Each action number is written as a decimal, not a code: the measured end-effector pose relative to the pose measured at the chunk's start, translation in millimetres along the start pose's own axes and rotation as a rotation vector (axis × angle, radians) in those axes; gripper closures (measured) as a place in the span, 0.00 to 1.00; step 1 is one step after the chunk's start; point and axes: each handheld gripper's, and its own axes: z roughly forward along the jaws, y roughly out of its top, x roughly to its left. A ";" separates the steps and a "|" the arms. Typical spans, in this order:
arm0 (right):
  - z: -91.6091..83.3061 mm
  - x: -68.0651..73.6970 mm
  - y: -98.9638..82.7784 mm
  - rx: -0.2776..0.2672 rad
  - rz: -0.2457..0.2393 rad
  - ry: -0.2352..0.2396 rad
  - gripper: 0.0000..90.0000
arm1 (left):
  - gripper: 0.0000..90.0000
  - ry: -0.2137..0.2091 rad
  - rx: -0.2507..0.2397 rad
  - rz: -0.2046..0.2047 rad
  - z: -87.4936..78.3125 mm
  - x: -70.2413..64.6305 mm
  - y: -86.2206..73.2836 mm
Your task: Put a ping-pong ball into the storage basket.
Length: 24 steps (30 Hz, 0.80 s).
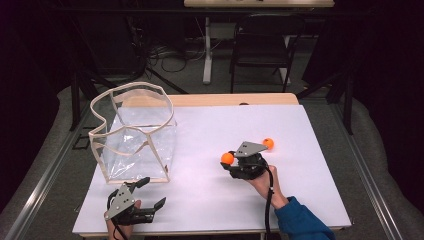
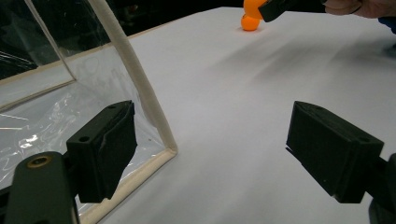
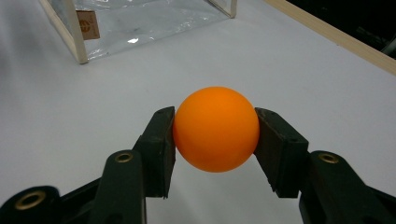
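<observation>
From the high view, a white table top [image 1: 210, 150] fills the middle of the scene. At its left stands a clear plastic bag with cream fabric edging [image 1: 135, 132], its mouth open upward and nothing visible inside. Near the front left edge, the left gripper [image 1: 150, 192] sits close to the bag's near corner, jaws spread and holding nothing. Right of centre, the right gripper [image 1: 231, 161] pinches a small orange ball [image 1: 227, 158]. A second orange ball [image 1: 268, 143] lies on the table just beyond and to the right of that gripper. As I judge it, the work of putting balls into the bag has barely begun: one ball is picked up, none is bagged, one waits.

From the left gripper view, the two black jaws stand wide apart. The bag's edged corner [image 2: 154, 121] sits just beside the left-hand jaw, not gripped. Far off, the held ball [image 2: 252, 5] and the loose ball [image 2: 250, 23] show at the top edge.

From the right gripper view, the held ball [image 3: 216, 128] sits squarely between the jaw pads, touching both, raised a little off the table. The bag [image 3: 140, 23] lies well apart, farther off to the left.
</observation>
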 end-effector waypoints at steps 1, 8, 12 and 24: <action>0.5 0.4 0.9 0.000 0.000 0.001 0.56 | 0.18 -0.001 0.001 0.000 0.1 0.1 0.0; 1.6 0.8 4.8 -0.004 -0.004 0.004 0.56 | 0.18 -0.002 0.005 0.003 -0.1 0.5 -0.1; 2.9 1.7 6.0 -0.002 -0.008 0.008 0.56 | 0.18 -0.003 0.004 0.003 0.0 0.4 -0.1; 4.8 3.4 11.3 -0.006 -0.010 0.013 0.56 | 0.18 -0.002 0.003 0.002 -0.5 0.6 -0.2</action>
